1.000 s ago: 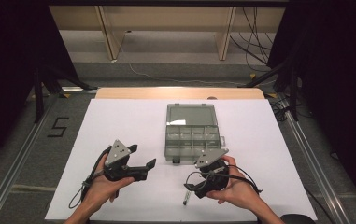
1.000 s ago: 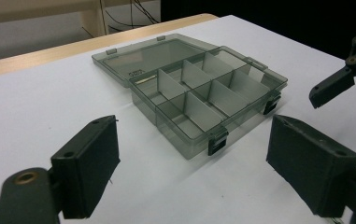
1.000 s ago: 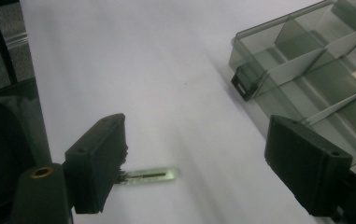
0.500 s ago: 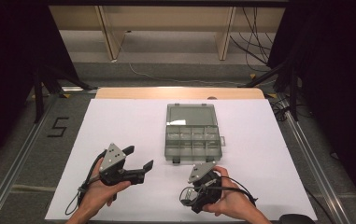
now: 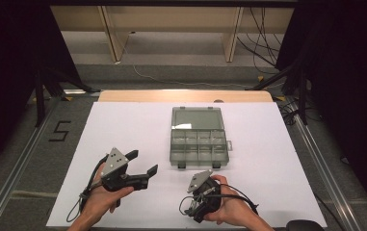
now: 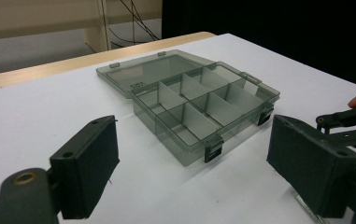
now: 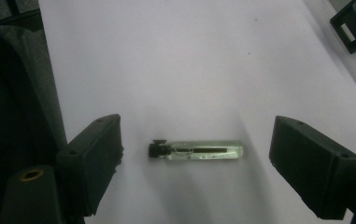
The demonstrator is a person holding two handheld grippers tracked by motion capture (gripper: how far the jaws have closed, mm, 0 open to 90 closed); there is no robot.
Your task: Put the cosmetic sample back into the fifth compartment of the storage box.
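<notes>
Right gripper [image 7: 194, 154] gapes wide astride the small vial [image 7: 195, 150], gripping nothing, poised to pinch; left gripper [image 6: 192, 170] open, empty, facing the open box [image 6: 189, 100].

My left gripper [image 5: 141, 163] sits at the lower left of the high view, jaws spread wide, pointing right. My right gripper [image 5: 196, 209], lower centre, tips downward, jaws equally wide apart.
</notes>
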